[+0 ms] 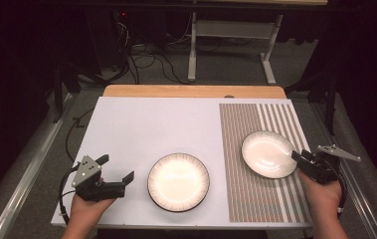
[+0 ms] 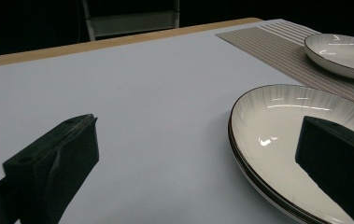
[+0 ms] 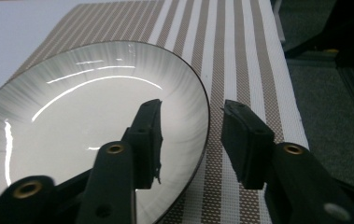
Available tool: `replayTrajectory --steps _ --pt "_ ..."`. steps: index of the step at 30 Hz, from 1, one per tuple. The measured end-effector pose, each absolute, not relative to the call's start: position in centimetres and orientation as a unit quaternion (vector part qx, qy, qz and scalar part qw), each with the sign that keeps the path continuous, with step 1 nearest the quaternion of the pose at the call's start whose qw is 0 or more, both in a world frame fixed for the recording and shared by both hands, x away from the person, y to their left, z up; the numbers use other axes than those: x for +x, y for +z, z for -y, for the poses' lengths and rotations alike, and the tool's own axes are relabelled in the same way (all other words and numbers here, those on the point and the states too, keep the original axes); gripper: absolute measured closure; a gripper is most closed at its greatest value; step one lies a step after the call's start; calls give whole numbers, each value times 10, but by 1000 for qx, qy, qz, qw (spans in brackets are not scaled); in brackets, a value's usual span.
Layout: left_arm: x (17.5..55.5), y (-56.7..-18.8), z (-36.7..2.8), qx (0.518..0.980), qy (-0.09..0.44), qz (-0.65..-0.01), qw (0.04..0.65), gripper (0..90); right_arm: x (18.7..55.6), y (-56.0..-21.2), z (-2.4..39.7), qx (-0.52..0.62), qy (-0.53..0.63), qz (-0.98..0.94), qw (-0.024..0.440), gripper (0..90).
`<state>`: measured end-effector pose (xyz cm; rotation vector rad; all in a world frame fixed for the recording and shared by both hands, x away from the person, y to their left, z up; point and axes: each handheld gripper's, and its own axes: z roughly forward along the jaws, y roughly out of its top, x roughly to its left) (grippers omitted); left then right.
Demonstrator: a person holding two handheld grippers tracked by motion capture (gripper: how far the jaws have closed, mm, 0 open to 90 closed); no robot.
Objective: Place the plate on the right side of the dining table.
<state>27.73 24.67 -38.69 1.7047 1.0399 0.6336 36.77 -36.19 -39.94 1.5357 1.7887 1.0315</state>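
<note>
So far, the table [image 1: 141, 124] carries a striped mat [image 1: 263, 199] along its right edge, and 1 plate [image 1: 268, 154] already lies on it, toward the mat's far half. By the look of it that placement is done: the right gripper [image 3: 191, 140] straddles this plate's rim, 1 jaw over the bowl, 1 outside, pads clear of it, parted moderately. What seems left is the stack [image 1: 178, 181] near the front edge, centre; the left gripper view shows 2 rims there. Beside it, at the front left corner, the left gripper [image 1: 118, 169] hangs wide apart, holding nothing.
</note>
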Motion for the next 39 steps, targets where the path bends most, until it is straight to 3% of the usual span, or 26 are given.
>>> replayTrajectory --steps 7,14,18,24,39 --pt "277 -388 -246 706 262 -428 499 1 353 -383 343 517 428 -679 298 381" --pt "277 -390 -245 707 261 -428 498 1 337 -370 301 432 476 -713 280 180" --pt "277 -390 -245 707 262 -427 500 0 327 -366 278 402 489 -724 273 148" --pt "276 -391 -244 708 262 -424 500 0 311 -367 243 372 493 -744 256 5" --pt "274 -392 -241 708 260 -420 505 0 298 -369 235 358 525 -725 264 5"
